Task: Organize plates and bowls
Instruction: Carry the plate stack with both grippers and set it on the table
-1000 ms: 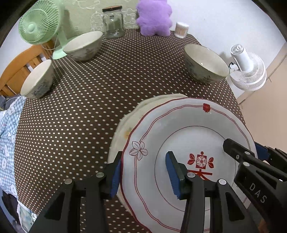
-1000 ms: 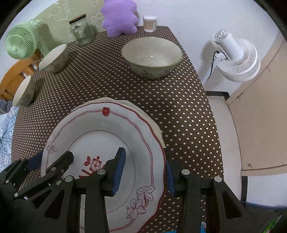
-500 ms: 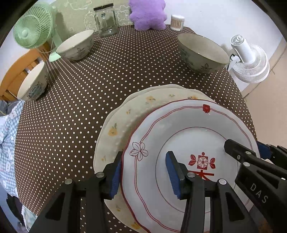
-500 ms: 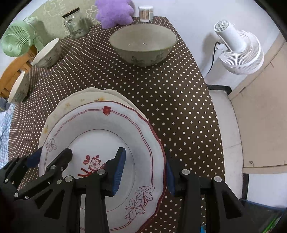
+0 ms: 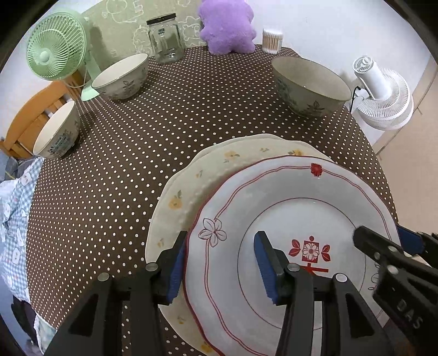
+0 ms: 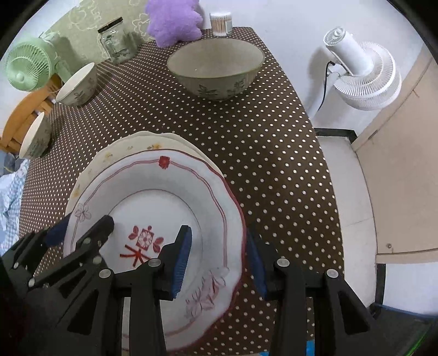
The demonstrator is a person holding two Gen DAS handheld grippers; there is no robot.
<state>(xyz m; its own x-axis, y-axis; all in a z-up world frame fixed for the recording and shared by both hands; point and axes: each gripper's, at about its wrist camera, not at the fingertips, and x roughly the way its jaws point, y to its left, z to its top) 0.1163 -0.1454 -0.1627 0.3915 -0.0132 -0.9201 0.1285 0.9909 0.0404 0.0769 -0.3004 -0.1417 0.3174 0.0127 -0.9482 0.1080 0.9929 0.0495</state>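
A white plate with red trim (image 5: pixel 287 208) (image 6: pixel 164 202) lies over a cream plate with yellow flowers (image 5: pixel 208 169) (image 6: pixel 128 149) on the dotted brown table. My left gripper (image 5: pixel 221 263) straddles the red plate's left rim, jaws apart, one finger above and one outside. My right gripper (image 6: pixel 219 257) straddles its right rim the same way. A large bowl (image 5: pixel 309 85) (image 6: pixel 216 65) stands at the far right. Two smaller bowls (image 5: pixel 123 76) (image 5: pixel 57 131) stand at the left.
A green fan (image 5: pixel 57 52), a glass jar (image 5: pixel 164 38), a purple plush toy (image 5: pixel 227 24) and a cotton swab cup (image 5: pixel 272 41) line the far edge. A white fan (image 6: pixel 361 74) stands on the floor right of the table. A wooden chair (image 5: pixel 30 115) is at the left.
Both grippers and the red plate have moved back toward the near edge and lower, so more of the cream plate underneath shows. The jaw gaps look the same.
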